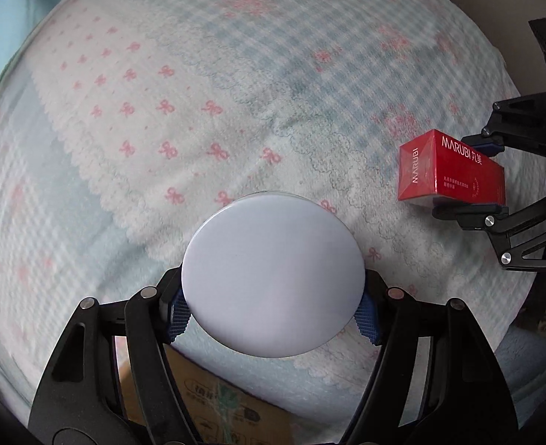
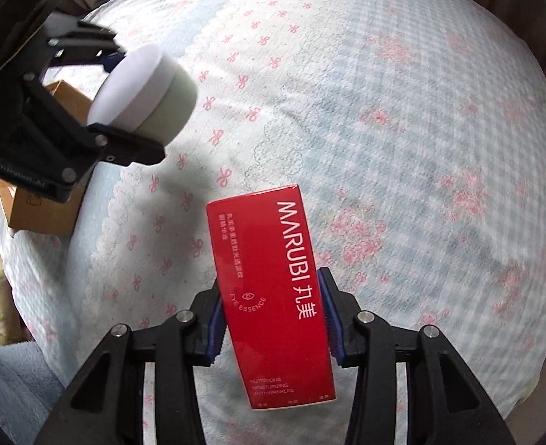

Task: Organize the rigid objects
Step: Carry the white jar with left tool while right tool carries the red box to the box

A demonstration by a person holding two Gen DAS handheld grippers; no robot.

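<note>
Left tongs (image 1: 272,319): black plastic linkage arms with triangular cut-outs, silver round pivot screws, and blue ribbed pads (image 1: 179,319) at the tips. Right tongs (image 2: 273,328): same black frame, silver screws, blue ribbed pads (image 2: 215,328). Pale lettering marks the left body at 9 o'clock in the right view.

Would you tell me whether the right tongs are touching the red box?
Touching: the right wrist view shows the right tongs with both blue pads pressed against the red box sides.
</note>
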